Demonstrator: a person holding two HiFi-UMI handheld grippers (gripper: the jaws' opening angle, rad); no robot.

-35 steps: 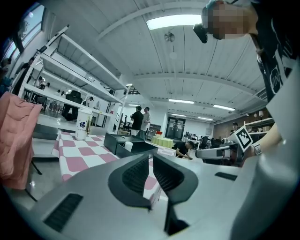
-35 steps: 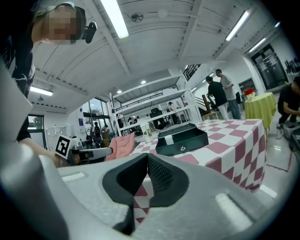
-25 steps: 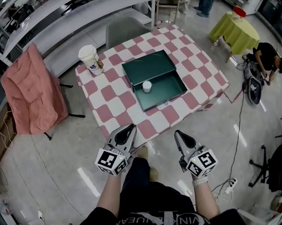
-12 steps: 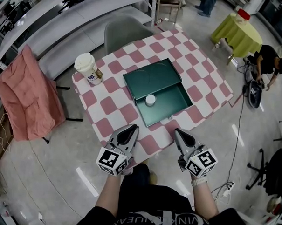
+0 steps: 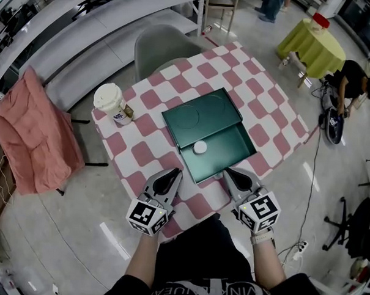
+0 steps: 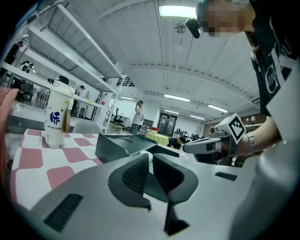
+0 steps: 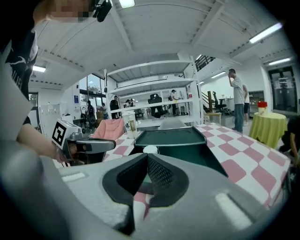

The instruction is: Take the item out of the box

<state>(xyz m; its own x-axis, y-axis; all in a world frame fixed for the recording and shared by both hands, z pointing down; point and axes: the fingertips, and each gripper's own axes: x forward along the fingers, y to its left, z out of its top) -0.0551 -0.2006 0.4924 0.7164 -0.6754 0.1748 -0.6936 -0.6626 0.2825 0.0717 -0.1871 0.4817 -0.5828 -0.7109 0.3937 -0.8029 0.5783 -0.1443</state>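
The item (image 5: 199, 147) is a small, round, white thing, low and flat-topped like a cap. It lies inside the box (image 5: 229, 153), on the dark floor of the open part, close against the edge of the cover (image 5: 200, 114) and toward the left of that opening.

The box is dark green, shallow and rectangular, and sits slantwise in the middle of the bench (image 5: 143, 133), which wears a pink-and-white checked cloth. The cover spans the far half of the box and bears a faint ring mark. The near half is open, and the white item is all that shows in it.

A tall white cup (image 5: 110, 103) with a lid and blue print stands upright near the bench's far left corner, well apart from the box. What it holds cannot be seen.

The left hand-held gripper (image 5: 171, 172) is clenched with nothing between its jaws, and sits over the near part of the bench, left of the box. The right hand-held gripper (image 5: 227, 172) is also clenched and empty, its tip just beside the box's near edge; contact cannot be made out.
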